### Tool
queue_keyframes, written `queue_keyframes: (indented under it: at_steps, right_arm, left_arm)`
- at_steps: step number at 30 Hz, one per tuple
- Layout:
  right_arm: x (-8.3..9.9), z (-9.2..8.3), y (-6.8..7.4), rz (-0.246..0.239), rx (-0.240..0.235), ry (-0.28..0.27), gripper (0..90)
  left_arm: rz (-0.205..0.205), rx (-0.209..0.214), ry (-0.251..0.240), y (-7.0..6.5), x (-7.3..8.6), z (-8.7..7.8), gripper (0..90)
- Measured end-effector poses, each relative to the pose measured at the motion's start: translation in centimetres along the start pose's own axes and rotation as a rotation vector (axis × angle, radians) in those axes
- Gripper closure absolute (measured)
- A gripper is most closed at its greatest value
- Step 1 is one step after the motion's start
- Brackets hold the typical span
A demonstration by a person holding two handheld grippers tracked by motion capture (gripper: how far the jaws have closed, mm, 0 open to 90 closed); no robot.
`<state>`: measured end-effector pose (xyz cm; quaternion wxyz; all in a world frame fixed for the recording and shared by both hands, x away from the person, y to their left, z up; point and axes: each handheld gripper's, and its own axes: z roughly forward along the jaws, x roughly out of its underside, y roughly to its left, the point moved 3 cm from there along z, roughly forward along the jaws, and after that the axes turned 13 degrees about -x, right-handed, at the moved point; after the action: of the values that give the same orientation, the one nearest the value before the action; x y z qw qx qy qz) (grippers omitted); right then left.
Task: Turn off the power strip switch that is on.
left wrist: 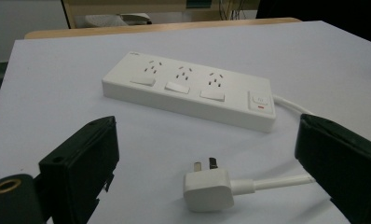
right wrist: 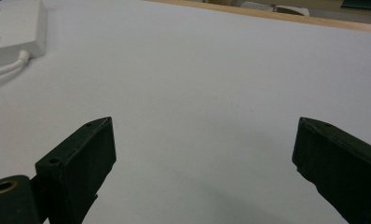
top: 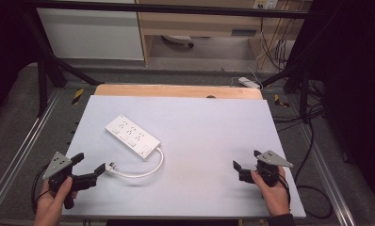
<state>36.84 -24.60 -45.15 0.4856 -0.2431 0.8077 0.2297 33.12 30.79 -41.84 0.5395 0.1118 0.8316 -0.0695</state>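
Observation:
A white power strip (top: pixel 132 137) (left wrist: pixel 188 91) with three sockets and a switch lies at an angle on the white table (top: pixel 199 141), left of centre. Its white cable (top: pixel 145 172) loops round to a white plug (top: pixel 111 168) (left wrist: pixel 208 189) lying flat, prongs toward the strip. My left gripper (top: pixel 89 164) (left wrist: pixel 207 163) is open at the table's near left; the plug lies on the table between its jaws. My right gripper (top: pixel 245 161) (right wrist: pixel 202 158) is open at the near right over bare table, nothing between its jaws. A corner of the strip (right wrist: pixel 13 30) and its cable (right wrist: pixel 4 70) lie far left in the right gripper view.
A wooden strip (top: pixel 176 91) edges the table's far side. Metal frame rails (top: pixel 16 155) run along both sides. Black cables (top: pixel 313 188) trail on the floor at the right, and a white power block (top: pixel 249 83) lies beyond the far right corner.

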Motion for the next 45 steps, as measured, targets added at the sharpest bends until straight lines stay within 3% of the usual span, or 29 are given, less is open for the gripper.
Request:
queue_keyframes:
  at_steps: [31, 45]
  right_arm:
    - [-0.2, 0.4, 0.4, -0.006, -0.02, -0.011, 4.1]
    - [-0.3, 0.5, 0.5, -0.016, -0.018, -0.008, 4.3]
  left_arm:
    - [-0.01, 0.024, -0.023, -0.2, -0.5, -0.4, 5.8]
    - [-0.063, 0.039, -0.054, 0.0, -1.1, -0.7, 5.0]
